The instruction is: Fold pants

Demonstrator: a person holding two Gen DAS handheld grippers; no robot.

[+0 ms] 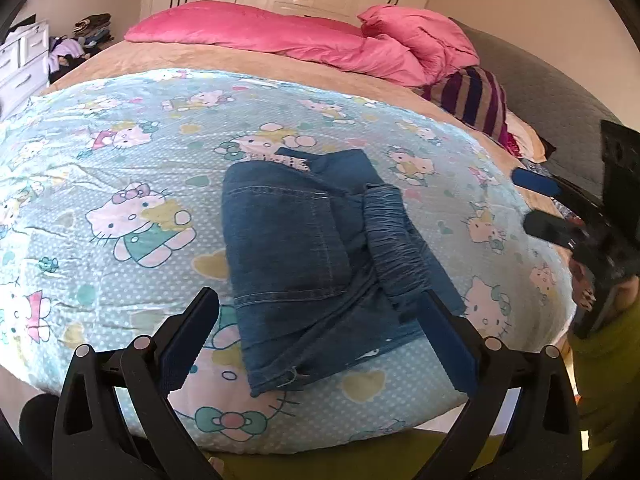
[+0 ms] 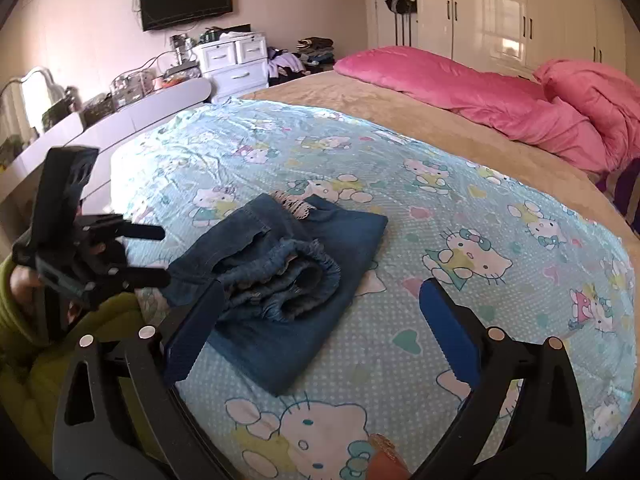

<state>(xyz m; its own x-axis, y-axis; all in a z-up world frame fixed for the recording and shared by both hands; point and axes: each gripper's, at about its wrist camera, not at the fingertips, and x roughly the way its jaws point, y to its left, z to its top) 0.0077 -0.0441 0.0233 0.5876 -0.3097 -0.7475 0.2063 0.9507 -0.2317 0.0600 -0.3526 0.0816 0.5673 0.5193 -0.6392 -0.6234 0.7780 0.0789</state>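
Near the front edge of the bed [image 2: 304, 84], the pants [image 1: 304, 264] are lying folded into a compact denim bundle on the cartoon-cat sheet [image 2: 460, 216], with the gathered waistband [image 2: 292, 276] sitting on top and a frayed hem pointing toward the near edge. Both grippers are hanging above the bedding with nothing between their fingers: the left gripper [image 1: 320, 320] is standing wide open over the bundle's near end, and the right gripper [image 2: 320, 312] is standing wide open beside the bundle, its left finger overlapping the denim in view, though contact cannot be told. Open sheet is stretching away on both sides of the pants and beyond them up to the tan blanket [image 2: 400, 108]. A pink duvet [image 2: 500, 100] is bunching along the far edge, and a striped cloth [image 1: 476, 100] is lying at the right side.
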